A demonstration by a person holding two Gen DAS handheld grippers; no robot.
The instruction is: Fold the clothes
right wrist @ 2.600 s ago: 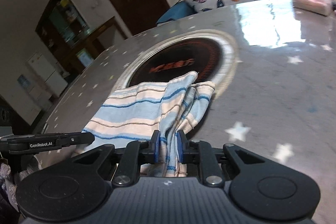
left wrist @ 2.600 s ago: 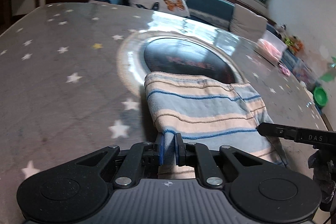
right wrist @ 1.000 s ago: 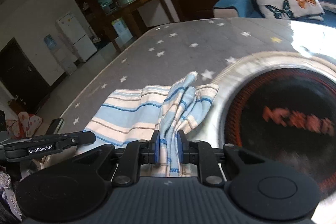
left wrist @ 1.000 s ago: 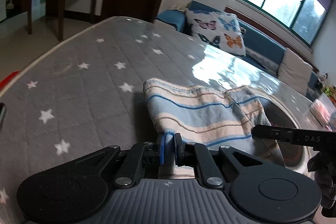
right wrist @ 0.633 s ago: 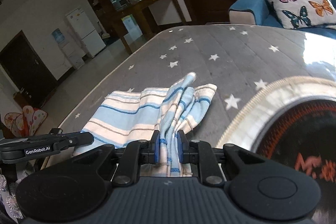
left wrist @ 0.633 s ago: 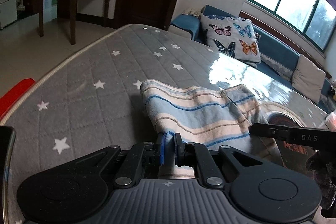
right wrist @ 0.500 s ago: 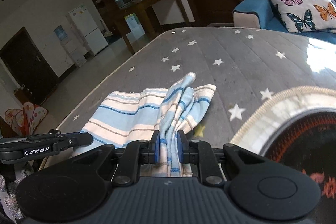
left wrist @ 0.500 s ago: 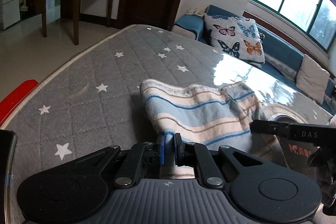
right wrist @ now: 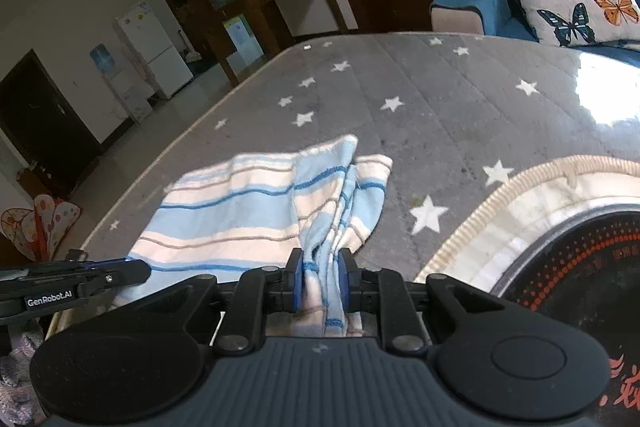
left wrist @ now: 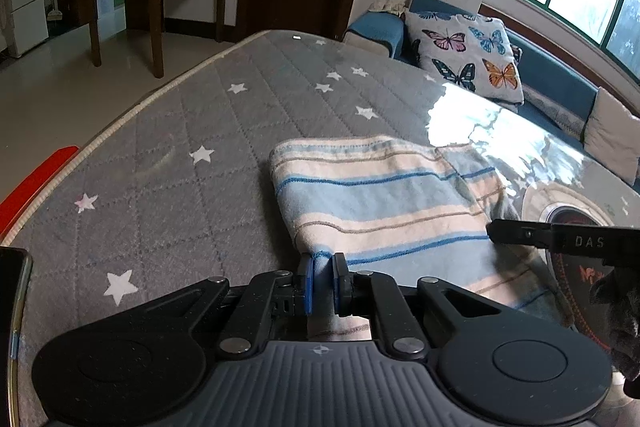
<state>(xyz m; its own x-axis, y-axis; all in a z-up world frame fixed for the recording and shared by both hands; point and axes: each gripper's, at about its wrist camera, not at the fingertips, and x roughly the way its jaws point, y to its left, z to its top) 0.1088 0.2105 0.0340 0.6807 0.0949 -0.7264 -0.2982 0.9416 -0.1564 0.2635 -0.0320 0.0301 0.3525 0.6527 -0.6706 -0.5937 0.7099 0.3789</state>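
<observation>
The left gripper [left wrist: 321,264] pinches one near corner of the striped garment [left wrist: 384,203]. The right gripper [right wrist: 319,269] is clamped on its bunched other end, seemingly several layers

Blue-and-cream striped cloth [left wrist: 384,203] — grey, white-starred table [left wrist: 192,131]

Both grippers' fingers [left wrist: 306,283] [right wrist: 294,281] clamped.
</observation>
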